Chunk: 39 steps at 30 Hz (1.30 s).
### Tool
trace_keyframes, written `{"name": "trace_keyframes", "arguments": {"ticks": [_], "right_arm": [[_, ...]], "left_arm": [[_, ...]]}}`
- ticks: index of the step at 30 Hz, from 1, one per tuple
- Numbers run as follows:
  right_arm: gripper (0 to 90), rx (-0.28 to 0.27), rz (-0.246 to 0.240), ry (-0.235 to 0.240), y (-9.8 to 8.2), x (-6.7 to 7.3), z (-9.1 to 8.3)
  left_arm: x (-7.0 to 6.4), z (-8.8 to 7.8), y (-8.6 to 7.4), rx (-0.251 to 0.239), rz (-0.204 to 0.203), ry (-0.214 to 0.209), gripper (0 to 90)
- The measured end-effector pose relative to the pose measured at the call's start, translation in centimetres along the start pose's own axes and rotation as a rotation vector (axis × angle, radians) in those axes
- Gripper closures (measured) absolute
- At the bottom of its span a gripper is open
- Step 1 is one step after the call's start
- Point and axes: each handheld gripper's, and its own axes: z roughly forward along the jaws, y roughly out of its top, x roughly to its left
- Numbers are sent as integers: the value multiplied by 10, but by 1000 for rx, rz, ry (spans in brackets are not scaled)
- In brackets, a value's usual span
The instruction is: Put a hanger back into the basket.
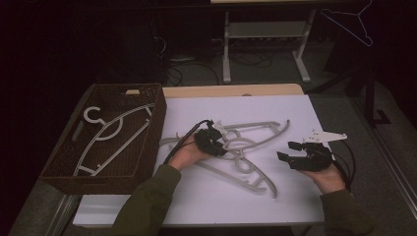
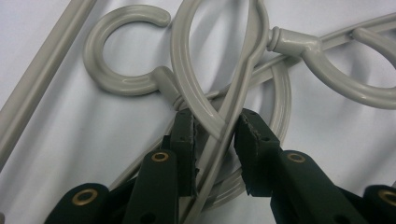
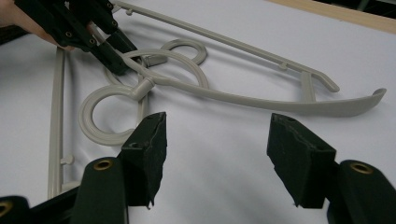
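On white sheet, mid-table: two grey hangers [image 1: 246, 152] lie crossed. L gripper [image 1: 212, 142] jaws narrowed round one hanger's neck loop, pads v. close, contact unclear. R gripper [image 1: 294, 153] hovers just right of hangers, jaws apart, nothing between.

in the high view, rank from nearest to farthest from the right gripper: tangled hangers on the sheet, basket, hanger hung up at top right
1. hangers, just left of the right gripper on the sheet.
2. hung hanger, far behind, top right.
3. basket, across the table at its left edge.
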Motion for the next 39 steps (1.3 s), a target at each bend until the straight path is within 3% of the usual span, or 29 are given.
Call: {"name": "trace_keyframes", "arguments": {"ticks": [6,8,10,12,18,21,29,30,39], "right_arm": [[378,-11,4,0,0,-1,-1],[380,-15,9,1,0,-2,-2],[381,-17,11,-1,0,-2,-2],[382,-20,15,-2,0,-2,-2],[383,-24,15,-4,0,-3,-2],[383,-30,15,-1,1,-2,-3],[361,-57,23,7,2,-1,-8],[346,-63,25,5,2,-1,-9],[301,-87,25,2,3,5,-13]], "left_arm": [[0,-2,0,-9,-5,-22,720],[-1,-3,1,-18,-6,-41,770],[0,-4,2,-26,-16,-20,814],[3,-8,1,-45,-19,-45,816],[3,-18,2,-57,-21,-27,816],[3,-30,4,-100,-39,-33,816],[3,-58,14,-133,-59,-34,816],[1,-66,17,-150,-78,-30,816],[-2,-105,24,-158,-95,-30,815]]}}
